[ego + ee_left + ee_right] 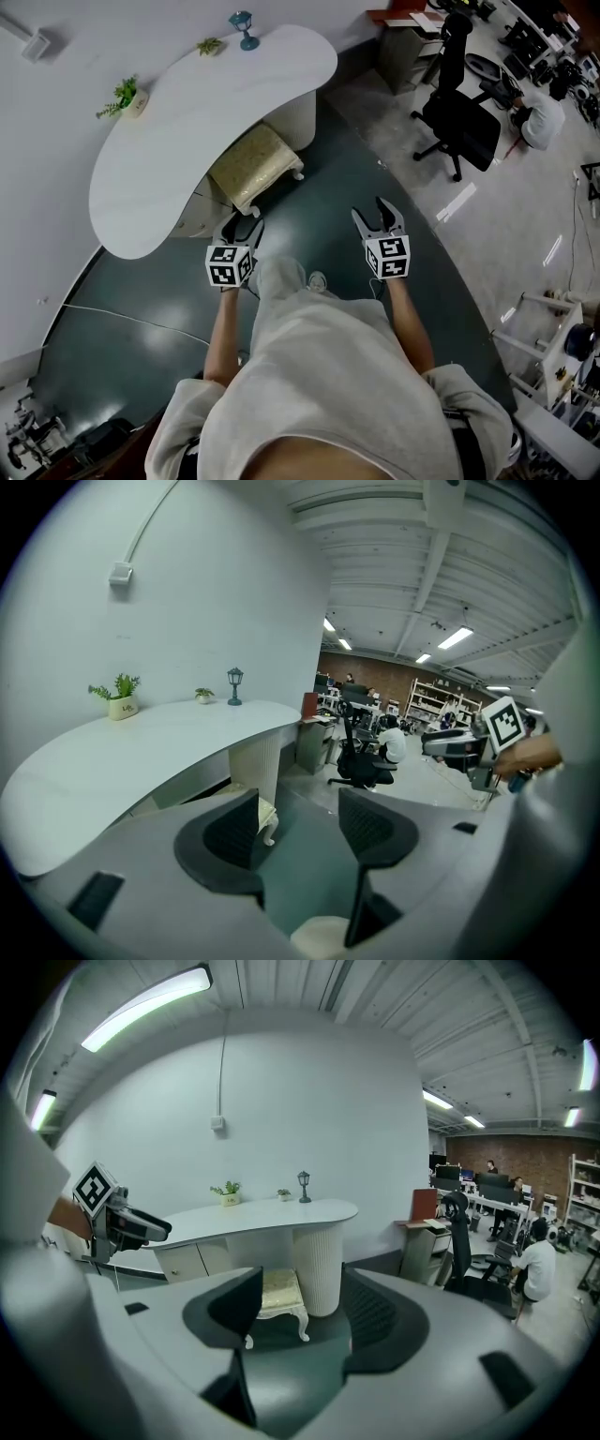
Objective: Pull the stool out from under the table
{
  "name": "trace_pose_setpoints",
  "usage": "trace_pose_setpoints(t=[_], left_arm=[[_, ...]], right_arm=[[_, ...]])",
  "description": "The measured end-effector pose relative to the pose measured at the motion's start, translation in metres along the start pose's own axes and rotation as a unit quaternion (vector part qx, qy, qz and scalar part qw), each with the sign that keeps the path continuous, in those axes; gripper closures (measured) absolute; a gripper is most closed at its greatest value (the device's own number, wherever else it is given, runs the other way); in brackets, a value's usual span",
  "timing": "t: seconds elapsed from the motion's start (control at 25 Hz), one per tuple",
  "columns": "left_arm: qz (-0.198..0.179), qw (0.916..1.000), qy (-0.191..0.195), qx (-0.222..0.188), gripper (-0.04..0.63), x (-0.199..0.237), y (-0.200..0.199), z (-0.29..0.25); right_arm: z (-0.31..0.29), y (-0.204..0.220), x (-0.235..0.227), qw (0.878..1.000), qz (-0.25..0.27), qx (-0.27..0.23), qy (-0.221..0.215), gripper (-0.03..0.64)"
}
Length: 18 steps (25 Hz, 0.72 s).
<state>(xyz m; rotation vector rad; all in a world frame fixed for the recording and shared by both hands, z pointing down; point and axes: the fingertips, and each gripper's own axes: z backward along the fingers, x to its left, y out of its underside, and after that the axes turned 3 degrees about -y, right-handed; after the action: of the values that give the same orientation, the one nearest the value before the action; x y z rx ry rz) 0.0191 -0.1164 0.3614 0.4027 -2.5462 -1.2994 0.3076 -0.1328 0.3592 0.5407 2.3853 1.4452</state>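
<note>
cream padded stool (255, 165), half tucked under the white surface (178, 122), is judged light and rigid, best gripped by its seat frame; left gripper (241, 227) and right gripper (375, 214) jaws are held wide, empty.

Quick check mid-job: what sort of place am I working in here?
Probably an open-plan office or workshop with a staged home corner. A curved white table has a cushioned stool partly under it, a black office chair stands nearby, and storage shelving stands farther back.
</note>
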Motion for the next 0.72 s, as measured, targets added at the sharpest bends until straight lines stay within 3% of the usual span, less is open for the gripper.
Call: trace_pose_setpoints(t=[0.72], left_arm=[[0.035,0.9993,-0.003,0.007,0.331,0.063,-0.010,-0.037]], right_arm=[[-0.084,-0.042,0.020,0.999,0.028,0.022,-0.029,0.350]])
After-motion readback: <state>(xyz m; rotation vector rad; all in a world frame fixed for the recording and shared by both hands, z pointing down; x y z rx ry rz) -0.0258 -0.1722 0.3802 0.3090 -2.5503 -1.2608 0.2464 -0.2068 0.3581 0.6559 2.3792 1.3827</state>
